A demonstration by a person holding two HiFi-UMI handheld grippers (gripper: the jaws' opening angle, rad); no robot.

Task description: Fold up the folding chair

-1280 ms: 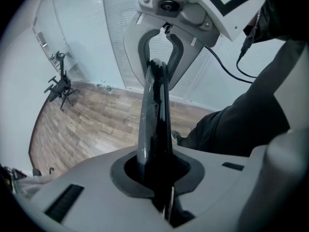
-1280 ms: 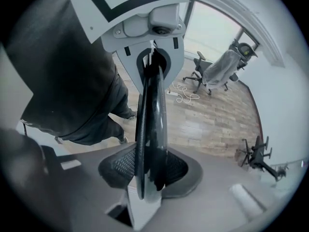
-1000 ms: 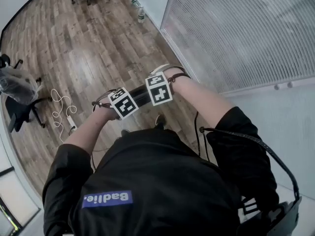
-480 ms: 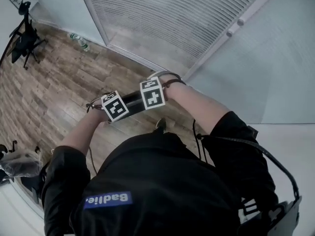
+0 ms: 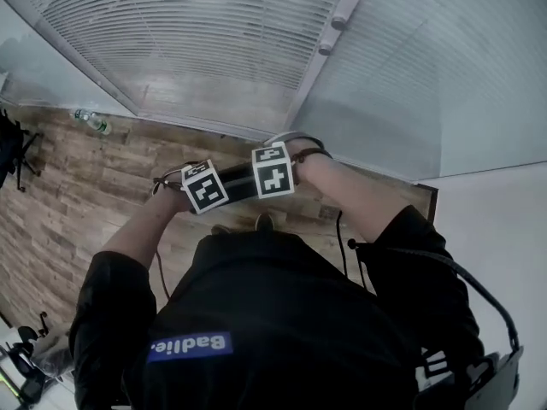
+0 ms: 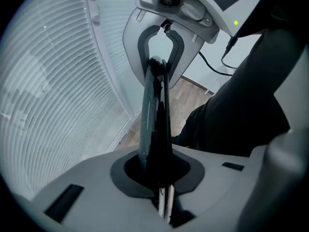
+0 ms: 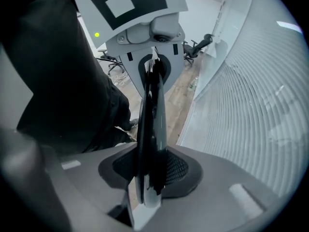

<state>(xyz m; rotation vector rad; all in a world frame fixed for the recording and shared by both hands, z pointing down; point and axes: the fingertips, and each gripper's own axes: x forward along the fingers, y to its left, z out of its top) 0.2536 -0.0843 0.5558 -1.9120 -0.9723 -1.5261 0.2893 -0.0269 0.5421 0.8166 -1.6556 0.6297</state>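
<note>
- Location: the only visible part of the folding chair (image 5: 238,180) is a dark, thin bar. It spans the gap between the two marker cubes (image 5: 205,187), at chest height in front of the person.
- The rest of the chair is hidden under the person's black top (image 5: 282,314). Whether it is fully folded cannot be told.
- Left gripper (image 6: 157,170): the jaws are closed onto the bar's thin edge, with no gap showing at the pads.
- Right gripper (image 7: 147,175): the jaws are likewise clamped on the same bar, which runs straight across to the opposite gripper.
- Material and shape: the bar is flat, narrow-edged and glossy, and it carries light streaks along its face. It reads as hard plastic or painted metal.
- Handling, as a judgement: the bar is stiff and will not flex between the two grips. The smooth finish may slip in the pads, and the chair's weight probably hangs below the grip line and can swing.
- Hold points: take the top edge at two places set apart, as here, and keep both grippers pointing down.
- Surroundings: wood-plank floor (image 5: 77,203), ribbed white blinds (image 5: 171,32), a bottle (image 5: 90,122) by the wall.
</note>
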